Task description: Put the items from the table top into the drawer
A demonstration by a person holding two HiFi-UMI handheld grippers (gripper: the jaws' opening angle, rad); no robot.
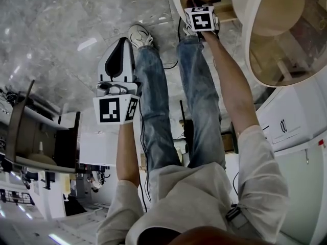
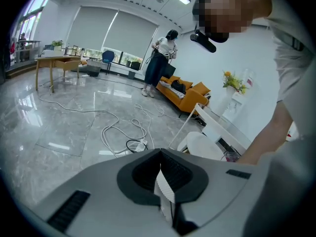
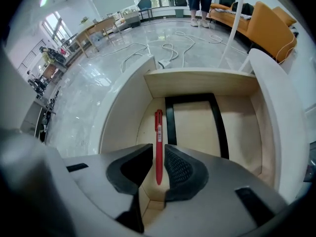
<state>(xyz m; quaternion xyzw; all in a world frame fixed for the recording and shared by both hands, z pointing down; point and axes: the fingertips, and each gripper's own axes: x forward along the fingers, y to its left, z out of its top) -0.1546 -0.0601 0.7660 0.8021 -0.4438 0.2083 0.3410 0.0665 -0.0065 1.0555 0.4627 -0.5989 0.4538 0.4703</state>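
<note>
Red pen: we saw the slim red plastic pen [image 3: 158,142] inside the open drawer, over the left part of its floor. It ran lengthwise, close to the left wall and just beside the left bar of a black rectangular outline [image 3: 170,127] on the floor.

Drawer: the drawer [image 3: 123,112] had curved white walls and a pale wooden floor, and stood pulled out.

Right gripper: the right gripper [image 3: 158,153] pointed into the drawer with its jaws a little apart. The pen's near end sat in the gap between them. A sliver of drawer floor showed between the pen and the left jaw, and we could not tell whether the pen touched the right one.

Left gripper: the left gripper [image 2: 160,157] was well away from the drawer, over the grey marble floor [image 1: 61,24]. Its jaws were pressed together with nothing between them.

Person: we saw the person's legs in blue jeans [image 1: 153,101] between the two grippers in the head view.

Room: white and black cables [image 2: 118,130] trailed over the floor, and an orange sofa [image 2: 190,90] stood by the far wall.
</note>
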